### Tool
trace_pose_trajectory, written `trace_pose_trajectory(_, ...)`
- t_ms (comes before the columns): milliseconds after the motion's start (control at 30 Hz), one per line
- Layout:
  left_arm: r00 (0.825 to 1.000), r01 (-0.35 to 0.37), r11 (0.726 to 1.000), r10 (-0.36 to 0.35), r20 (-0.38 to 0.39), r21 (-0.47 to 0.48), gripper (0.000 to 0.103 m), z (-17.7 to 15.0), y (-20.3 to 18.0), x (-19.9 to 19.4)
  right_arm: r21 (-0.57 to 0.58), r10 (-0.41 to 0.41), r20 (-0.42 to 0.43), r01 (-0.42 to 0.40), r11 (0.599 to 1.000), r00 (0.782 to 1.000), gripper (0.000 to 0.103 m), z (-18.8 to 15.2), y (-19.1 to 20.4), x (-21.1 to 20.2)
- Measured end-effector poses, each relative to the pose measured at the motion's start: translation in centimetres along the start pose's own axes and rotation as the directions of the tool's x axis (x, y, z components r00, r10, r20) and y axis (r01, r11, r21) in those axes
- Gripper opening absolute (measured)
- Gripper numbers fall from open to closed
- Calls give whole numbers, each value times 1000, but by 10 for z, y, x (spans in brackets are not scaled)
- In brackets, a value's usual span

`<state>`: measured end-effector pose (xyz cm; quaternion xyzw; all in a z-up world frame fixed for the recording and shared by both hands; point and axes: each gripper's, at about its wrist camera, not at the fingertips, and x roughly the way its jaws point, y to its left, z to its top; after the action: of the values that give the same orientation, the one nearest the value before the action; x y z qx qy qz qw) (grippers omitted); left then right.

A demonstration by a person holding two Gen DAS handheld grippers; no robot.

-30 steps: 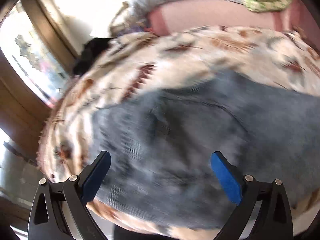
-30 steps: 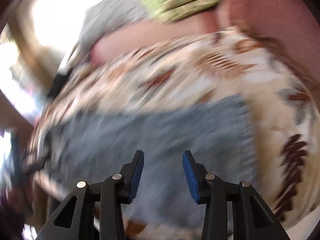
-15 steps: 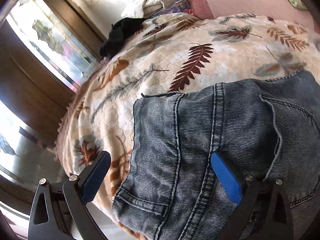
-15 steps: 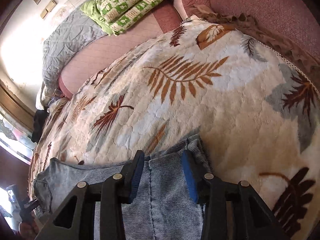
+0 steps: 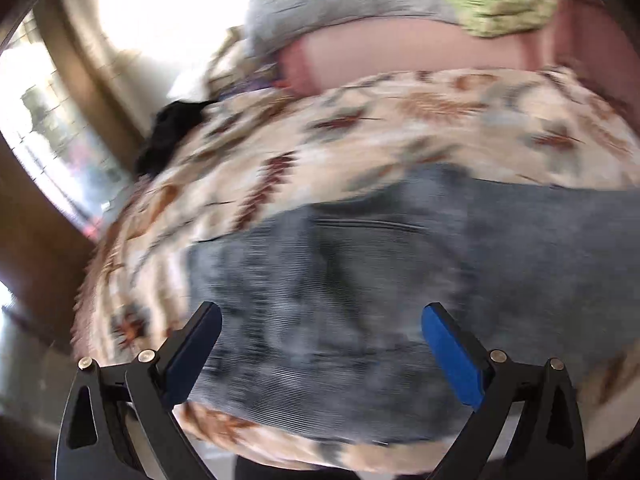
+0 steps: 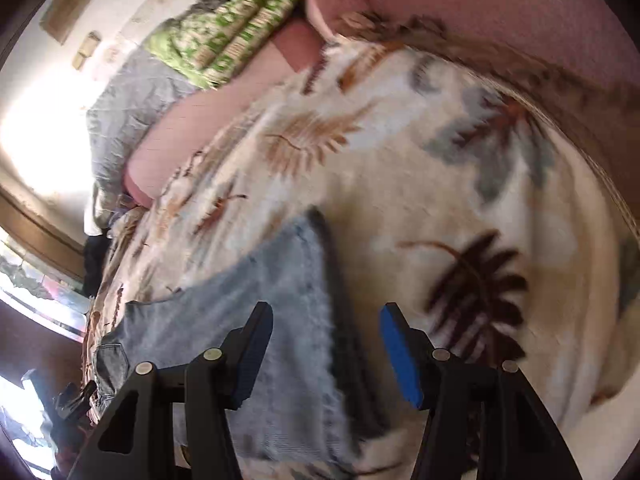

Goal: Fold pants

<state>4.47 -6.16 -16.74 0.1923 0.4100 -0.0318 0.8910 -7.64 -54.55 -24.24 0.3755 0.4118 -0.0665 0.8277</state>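
Observation:
Blue denim pants (image 5: 360, 288) lie flat on a cream blanket with a leaf print (image 5: 420, 128). In the left wrist view, blurred by motion, my left gripper (image 5: 320, 344) is wide open above the waist end and holds nothing. In the right wrist view the pants (image 6: 280, 292) show their lighter leg end, with its edge running down between my fingers. My right gripper (image 6: 326, 344) is open above that edge and holds nothing. The left gripper shows small in the right wrist view (image 6: 76, 396) near the waistband.
A pink sofa back (image 6: 500, 12) rises behind the blanket. A green patterned cloth (image 6: 228, 28) and a grey quilt (image 6: 132, 108) lie at the far end. A black item (image 5: 172, 136) sits at the blanket's far left corner by a window (image 5: 48, 128).
The left gripper has pulled back up from the waistband. The right gripper's jaws have opened wider, and it has moved off the leg end, which now lies flat.

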Motion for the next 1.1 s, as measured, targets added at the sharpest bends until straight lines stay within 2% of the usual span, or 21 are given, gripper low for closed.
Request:
trace_pose_trajectory(100,998,61,997,-60,-7,38,101,-2,-27,-4,32,14,-47,-12,999,999,60,-1,-9,11)
trace_pose_trajectory(200,997,72,995,-72,-13,71,101,-5,-47,-4,27,40,-48,-38,999,998,61,1,-7,18)
trace_pose_trajectory(300,996,85,993,-83,-23,86,101,-7,-58,-4,31,127,-78,-125,992,989,59,1,2,29)
trace_pose_trajectory(367,996,87,992,-85,-25,90,101,-6,-62,-4,-14,102,-82,-104,995,991,59,1,11,35)
trace_pose_trajectory(400,996,88,992,-86,-25,90,101,-6,-60,-3,-16,120,-80,-121,992,990,59,2,12,36)
trace_pose_trajectory(433,996,87,992,-85,-24,90,101,-5,-60,0,-3,146,-78,-147,989,986,55,3,12,38)
trace_pose_trajectory(467,996,85,993,-83,-23,88,101,-4,-61,1,11,168,-83,-168,986,982,46,4,10,40)
trace_pose_trajectory(533,997,71,994,-70,-16,84,101,-1,-63,6,24,155,-95,-154,988,983,32,6,6,49)
trace_pose_trajectory(633,999,51,996,-50,-17,69,101,4,-66,18,63,187,-96,-181,981,978,28,7,-1,54)
trace_pose_trajectory(733,997,30,995,-24,-70,90,101,3,-72,38,83,200,-88,-193,978,976,23,7,-4,52)
trace_pose_trajectory(800,994,25,996,-16,-105,85,101,-1,-73,50,52,195,-80,-191,980,978,20,6,3,49)
trace_pose_trajectory(867,994,45,998,-40,-101,52,101,-3,-68,51,24,220,-78,-218,976,972,19,4,14,45)
trace_pose_trajectory(1033,993,19,999,-13,-118,47,101,-1,-60,44,-65,282,-36,-284,957,959,18,0,48,27)
trace_pose_trajectory(1100,993,29,999,-26,-114,25,101,0,-54,39,-77,308,-28,-309,948,951,18,-1,59,22)
